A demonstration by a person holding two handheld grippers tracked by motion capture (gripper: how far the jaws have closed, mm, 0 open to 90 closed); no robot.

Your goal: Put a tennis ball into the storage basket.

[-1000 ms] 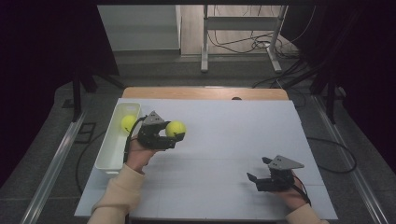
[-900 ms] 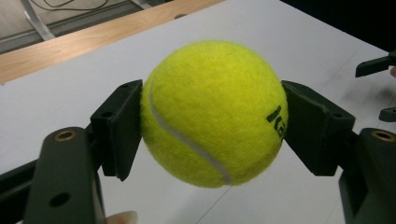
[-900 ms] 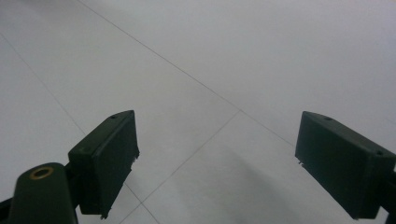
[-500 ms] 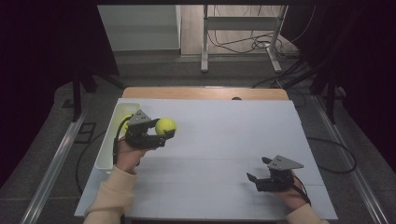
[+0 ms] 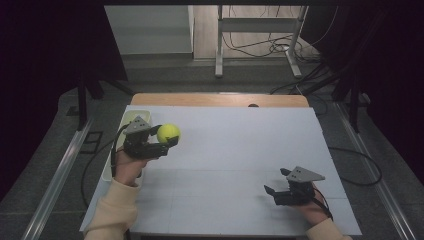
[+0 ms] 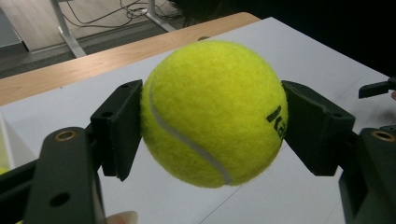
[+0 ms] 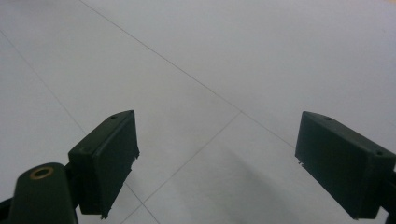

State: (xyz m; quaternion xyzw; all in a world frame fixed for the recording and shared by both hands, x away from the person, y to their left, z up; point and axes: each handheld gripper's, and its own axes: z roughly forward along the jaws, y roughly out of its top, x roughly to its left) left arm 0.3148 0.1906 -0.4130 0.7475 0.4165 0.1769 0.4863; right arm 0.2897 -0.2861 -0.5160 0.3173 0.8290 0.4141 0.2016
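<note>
At the left edge of the high view, a white tray is sitting along the side of the bench, partly hidden by the person's left forearm in its cream sleeve. Just right of the tray, in the centre-left of the frame, the left hand-held gripper is gripping a yellow tennis ball and holding it clear of the white surface. In the left gripper view the ball is sitting squarely between the two black jaws, with the pads pressing on either side and the seam curving down its front.

The step in hand looks like carrying the ball beside the tray, with the grasp already made. The next move probably calls for bringing it over its destination, lowering it close to the surface and only then letting the jaws part, since a round ball is likely to roll if dropped from height.

The left wrist is angling up and to the right in the frame, the forearm coming in from the bottom left. Far over in the lower right, the right hand-held gripper is resting low over the bench with its jaws standing wide apart around nothing, as the right gripper view confirms, with only bare white surface between them.
</note>
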